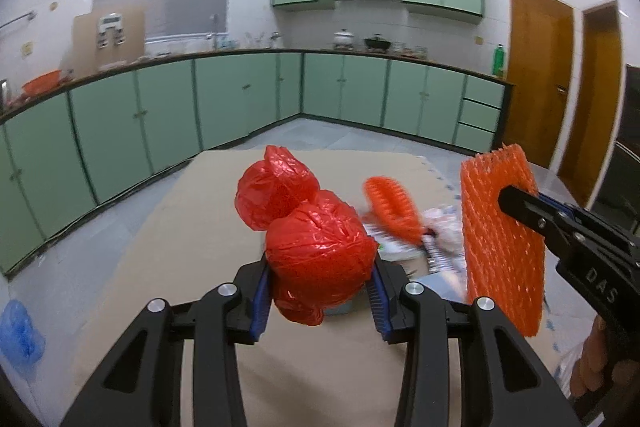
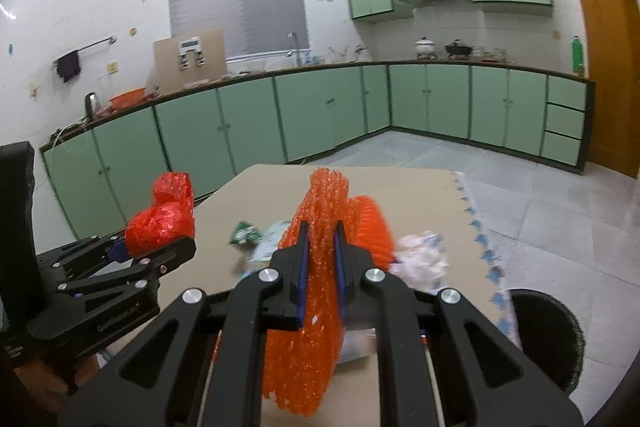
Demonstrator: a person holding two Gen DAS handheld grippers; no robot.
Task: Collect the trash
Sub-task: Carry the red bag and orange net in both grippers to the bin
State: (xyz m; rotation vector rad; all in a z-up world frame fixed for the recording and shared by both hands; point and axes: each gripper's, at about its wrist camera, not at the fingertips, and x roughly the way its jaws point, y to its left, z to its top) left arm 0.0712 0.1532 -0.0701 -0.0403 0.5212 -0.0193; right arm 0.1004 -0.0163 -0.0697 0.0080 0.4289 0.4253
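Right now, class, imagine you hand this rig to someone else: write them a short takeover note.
Left gripper: shut on the red bag, lifted off the board.
Right gripper: shut on the orange foam net, also lifted.
On the board: a second foam net, a crumpled white wrapper, a green packet, other paper scraps.
Black bin: on the floor, right of the board.
Done: two pieces picked up.
Left: drop both in the bin, probably, then collect the rest.
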